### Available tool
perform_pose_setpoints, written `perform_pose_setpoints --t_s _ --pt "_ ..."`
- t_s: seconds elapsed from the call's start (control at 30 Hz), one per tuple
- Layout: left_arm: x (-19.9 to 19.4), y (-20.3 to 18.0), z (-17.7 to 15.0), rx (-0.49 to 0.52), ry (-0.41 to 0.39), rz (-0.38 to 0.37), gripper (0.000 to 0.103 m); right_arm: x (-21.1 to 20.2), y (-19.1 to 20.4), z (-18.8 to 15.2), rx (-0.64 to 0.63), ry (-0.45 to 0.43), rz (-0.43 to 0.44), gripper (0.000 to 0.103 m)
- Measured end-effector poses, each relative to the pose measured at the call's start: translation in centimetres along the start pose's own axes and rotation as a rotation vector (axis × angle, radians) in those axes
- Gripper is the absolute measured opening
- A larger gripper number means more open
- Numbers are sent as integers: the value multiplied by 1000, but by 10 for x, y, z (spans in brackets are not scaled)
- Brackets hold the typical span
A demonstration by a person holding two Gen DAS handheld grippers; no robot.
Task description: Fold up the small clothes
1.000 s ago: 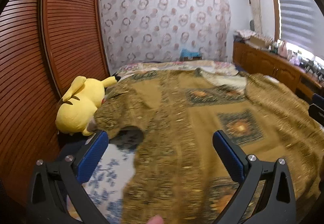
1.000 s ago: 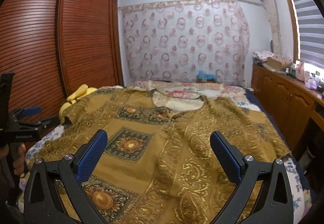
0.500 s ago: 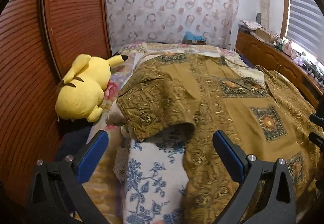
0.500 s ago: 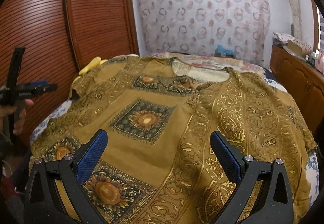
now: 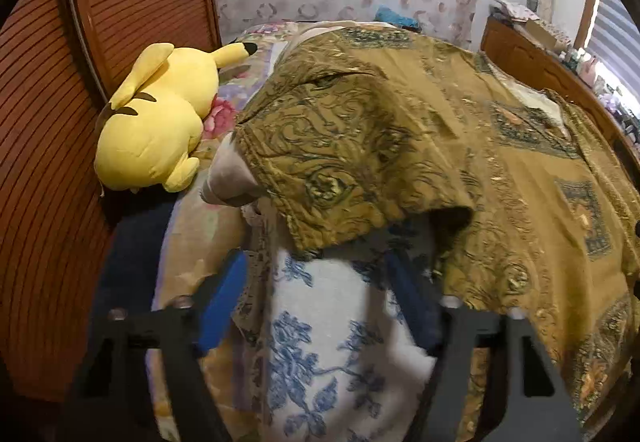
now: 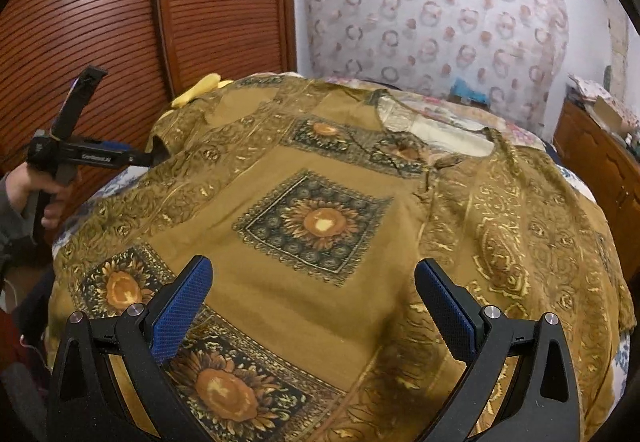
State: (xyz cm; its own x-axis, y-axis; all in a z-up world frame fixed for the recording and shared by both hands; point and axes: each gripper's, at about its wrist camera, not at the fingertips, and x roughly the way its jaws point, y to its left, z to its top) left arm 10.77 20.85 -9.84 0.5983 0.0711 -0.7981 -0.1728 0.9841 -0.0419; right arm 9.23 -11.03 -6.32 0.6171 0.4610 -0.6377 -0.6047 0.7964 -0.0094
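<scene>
A mustard-gold shirt [image 6: 320,210] with sunflower squares lies spread flat, front up, over the bed. Its left sleeve [image 5: 344,146] lies draped over a lump at the bed's left edge. My left gripper [image 5: 316,282] is open and empty, blurred, just short of the sleeve's hem above the blue floral sheet [image 5: 320,342]. It also shows in the right wrist view [image 6: 156,156], tips at the sleeve's edge. My right gripper [image 6: 310,282] is open and empty, hovering over the shirt's lower front.
A yellow plush toy [image 5: 156,118] lies at the bed's left edge against the brown slatted wardrobe doors [image 5: 48,122]. A wooden cabinet [image 6: 592,158] runs along the right. A patterned curtain [image 6: 432,22] hangs behind the bed.
My left gripper has moved left and down to the shirt's left sleeve. My right gripper has come closer and lower over the shirt front. Both stay open.
</scene>
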Motion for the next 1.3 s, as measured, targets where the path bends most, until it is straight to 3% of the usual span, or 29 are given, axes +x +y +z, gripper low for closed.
perform_pose_setpoints --t_s 0.03,0.1,0.23,0.3,0.37,0.53,0.83,0.87,1.03,1.2,1.3 --pt "0 1 1 -1 -3 6 56 2 1 0 -6 4 -1 103" --pt "-1 1 3 5 -25 4 40 4 3 -1 -14 10 -2 103" --pt "-5 -4 7 51 -60 21 21 7 4 -2 -16 18 -1 103" --pt "-10 -5 10 65 -90 48 7 7 2 -3 -9 18 1 103" --pt "-16 -7 13 84 -112 58 1 8 1 -3 -4 18 5 103" --pt "-45 -22 31 149 -202 86 0 7 2 -4 -9 7 0 103" --pt "-81 -82 82 270 -285 -23 0 5 -1 -5 9 -2 2 103" --pt "-83 -85 83 280 -285 -18 0 5 -1 -5 12 -1 1 103" --pt "-73 -72 70 276 -220 -28 24 4 0 -6 11 -10 2 103" --pt "-60 -51 38 276 -147 -13 57 3 -2 -6 21 -16 5 103" --pt "-49 -37 21 264 -98 -21 60 3 -3 -6 25 -17 8 103"
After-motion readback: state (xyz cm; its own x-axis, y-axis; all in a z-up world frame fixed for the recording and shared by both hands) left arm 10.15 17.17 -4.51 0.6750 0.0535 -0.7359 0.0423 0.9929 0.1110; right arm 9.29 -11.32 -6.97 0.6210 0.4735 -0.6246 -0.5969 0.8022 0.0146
